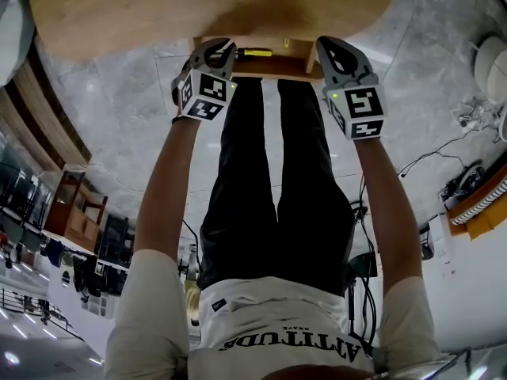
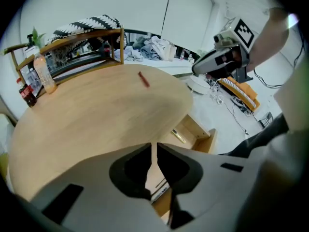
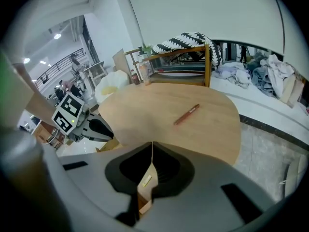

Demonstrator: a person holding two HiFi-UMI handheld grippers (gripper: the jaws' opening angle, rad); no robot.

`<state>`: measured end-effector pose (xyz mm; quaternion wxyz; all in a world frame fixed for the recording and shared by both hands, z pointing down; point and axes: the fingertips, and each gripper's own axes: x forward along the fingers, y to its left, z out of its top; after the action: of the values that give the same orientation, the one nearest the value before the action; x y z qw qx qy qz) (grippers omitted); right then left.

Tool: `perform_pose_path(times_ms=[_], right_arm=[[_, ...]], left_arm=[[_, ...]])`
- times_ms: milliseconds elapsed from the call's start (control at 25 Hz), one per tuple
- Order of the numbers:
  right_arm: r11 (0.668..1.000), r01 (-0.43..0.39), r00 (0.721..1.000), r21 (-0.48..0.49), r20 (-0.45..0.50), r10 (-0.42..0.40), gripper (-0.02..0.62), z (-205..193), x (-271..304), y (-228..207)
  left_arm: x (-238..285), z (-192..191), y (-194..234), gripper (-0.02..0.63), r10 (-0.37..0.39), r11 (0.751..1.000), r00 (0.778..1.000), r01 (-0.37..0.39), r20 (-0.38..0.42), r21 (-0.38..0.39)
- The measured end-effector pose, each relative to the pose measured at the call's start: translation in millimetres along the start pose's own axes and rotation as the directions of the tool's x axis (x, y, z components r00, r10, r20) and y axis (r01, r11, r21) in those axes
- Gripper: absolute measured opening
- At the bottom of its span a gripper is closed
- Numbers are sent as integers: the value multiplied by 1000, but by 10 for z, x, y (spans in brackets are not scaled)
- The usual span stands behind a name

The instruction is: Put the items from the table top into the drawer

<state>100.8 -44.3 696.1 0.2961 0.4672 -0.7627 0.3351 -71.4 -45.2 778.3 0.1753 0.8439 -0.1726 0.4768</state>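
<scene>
The drawer (image 2: 211, 140) is open with one yellow item (image 1: 255, 53) inside. A pen (image 3: 187, 114) lies mid-surface (image 3: 145, 105), not yet moved. The left gripper's (image 2: 154, 146) fingers are a slit apart, the right gripper's (image 3: 152, 144) together, and both are empty.

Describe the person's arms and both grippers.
The left gripper and right gripper are pale grey shells with broad fingers tapering to a tip, black-lined inside. Each carries a cube of black-and-white square markers with a small green light beside it. The person wears a white short-sleeved T-shirt.
</scene>
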Motion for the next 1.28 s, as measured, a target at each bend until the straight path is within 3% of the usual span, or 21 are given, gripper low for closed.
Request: perform_pose_path(times_ms=[680,1000,1280], right_arm=[[1000,28,1000,0,-9,-28,20,253,128,-149],[999,38,999,-12,-3,-39,20,491,420,-318],[991,84,996,108,-23,-82,23,619,789,-640]], left_arm=[[-473,409,497,21,129,972,980,-95,150,-215],[-531,435,665,21,143,952,973,-84,182,-295],[-570,479,842,21,168,944,964,-98,204,-314]])
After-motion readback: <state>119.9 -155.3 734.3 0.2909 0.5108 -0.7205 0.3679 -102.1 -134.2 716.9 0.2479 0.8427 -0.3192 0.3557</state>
